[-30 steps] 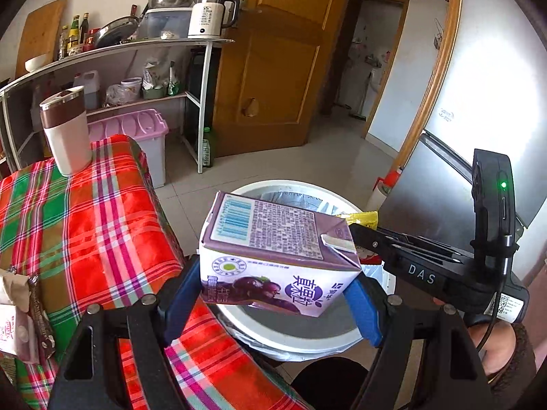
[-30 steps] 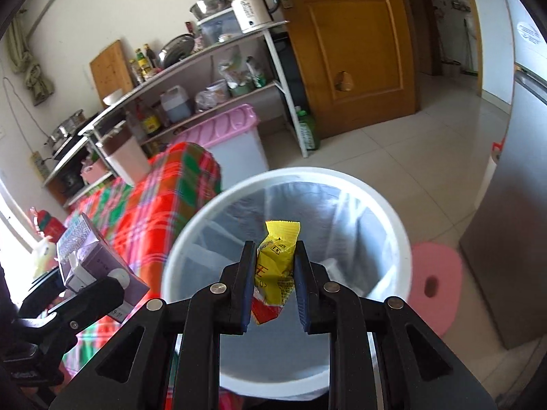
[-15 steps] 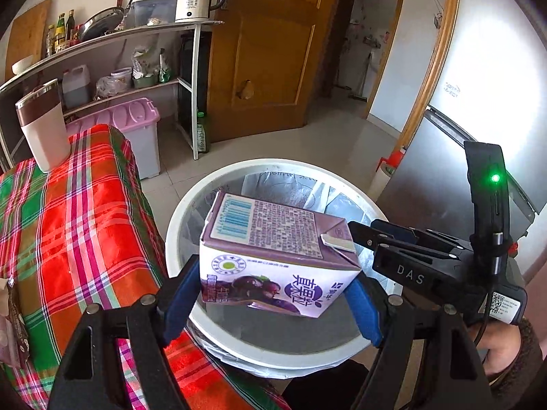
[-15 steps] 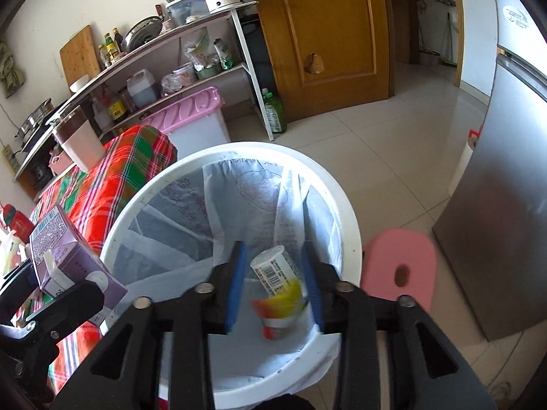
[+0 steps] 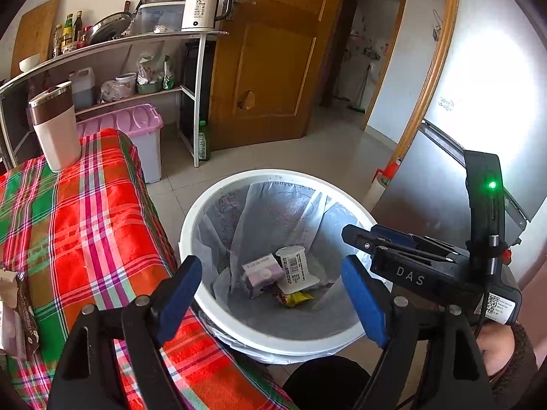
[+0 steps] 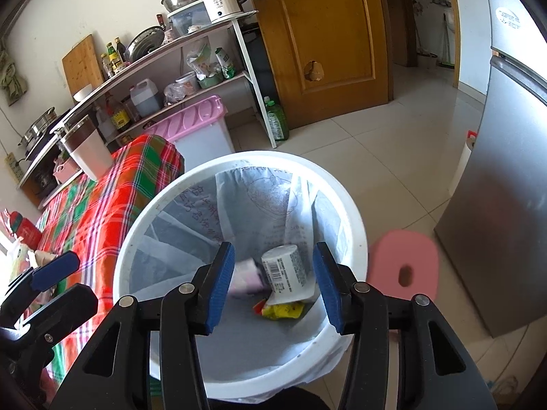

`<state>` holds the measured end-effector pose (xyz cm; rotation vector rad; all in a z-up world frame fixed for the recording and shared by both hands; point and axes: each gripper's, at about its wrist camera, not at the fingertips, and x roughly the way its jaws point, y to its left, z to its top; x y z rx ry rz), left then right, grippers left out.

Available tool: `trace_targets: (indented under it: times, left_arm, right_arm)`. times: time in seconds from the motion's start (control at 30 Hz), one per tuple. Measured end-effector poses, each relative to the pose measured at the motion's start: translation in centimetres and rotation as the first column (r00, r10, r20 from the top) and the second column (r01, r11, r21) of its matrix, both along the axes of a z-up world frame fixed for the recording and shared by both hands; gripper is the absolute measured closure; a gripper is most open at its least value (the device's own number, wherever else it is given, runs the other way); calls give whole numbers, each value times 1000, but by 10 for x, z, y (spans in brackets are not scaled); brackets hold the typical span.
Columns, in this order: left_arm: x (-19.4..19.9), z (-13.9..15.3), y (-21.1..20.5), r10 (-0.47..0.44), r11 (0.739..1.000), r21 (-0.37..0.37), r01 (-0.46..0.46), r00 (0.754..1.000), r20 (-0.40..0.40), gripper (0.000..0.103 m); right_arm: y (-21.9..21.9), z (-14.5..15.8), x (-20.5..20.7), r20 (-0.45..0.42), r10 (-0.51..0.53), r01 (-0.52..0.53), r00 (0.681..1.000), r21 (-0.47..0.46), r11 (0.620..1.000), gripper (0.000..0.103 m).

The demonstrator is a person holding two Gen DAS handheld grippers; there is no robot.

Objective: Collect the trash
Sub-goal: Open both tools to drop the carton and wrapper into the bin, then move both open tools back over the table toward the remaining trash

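A white trash bin [image 5: 191,218] [image 6: 355,218] with a plastic liner stands on the floor beside the table. At its bottom lie a purple milk carton [image 5: 262,272] [image 6: 247,275], a white yogurt cup [image 5: 294,263] [image 6: 284,270] and a yellow wrapper [image 5: 296,298] [image 6: 281,310]. My left gripper [image 5: 270,302] hangs over the bin's near rim, its jaws opening with nothing between them. My right gripper [image 6: 273,283] is above the bin too, jaws opening and empty; in the left wrist view it [image 5: 355,235] comes in from the right.
The table with a red and green plaid cloth [image 5: 78,225] is left of the bin, with a white tumbler [image 5: 56,130] and packets [image 5: 13,307] on it. A pink-lidded box [image 5: 136,126], a shelf rack, a wooden door, a steel fridge [image 6: 506,205] and a pink pad [image 6: 403,266] surround it.
The right gripper opened and let the yellow wrapper fall into the bin. The left gripper then widened and the purple carton dropped in as well.
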<state>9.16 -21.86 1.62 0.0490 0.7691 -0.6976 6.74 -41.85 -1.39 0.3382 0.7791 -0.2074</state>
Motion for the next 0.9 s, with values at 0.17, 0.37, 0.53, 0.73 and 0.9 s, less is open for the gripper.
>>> trace_targets:
  times: [0.17, 0.37, 0.53, 0.73, 0.9]
  left_arm:
    - [-4, 6, 24, 38, 999, -14, -38, 999, 9, 18]
    - [-10, 12, 59, 102, 994, -32, -101, 994, 24, 18]
    - [-13, 13, 92, 160, 986, -44, -159, 987, 29, 18]
    - [-18, 11, 133, 241, 970, -53, -239, 970, 31, 18]
    - [-26, 11, 171, 309, 951, -43, -307, 950, 48, 18]
  right_arm:
    - [16, 7, -2, 20, 20, -20, 1000, 4, 1000, 54]
    - [44, 16, -3, 50, 71, -71, 996, 6, 997, 54]
    - [67, 22, -1, 75, 117, -118, 990, 8, 993, 54]
    - [97, 28, 2, 101, 185, -187, 978, 13, 982, 54]
    - [125, 28, 7, 118, 256, -261, 959, 23, 965, 54]
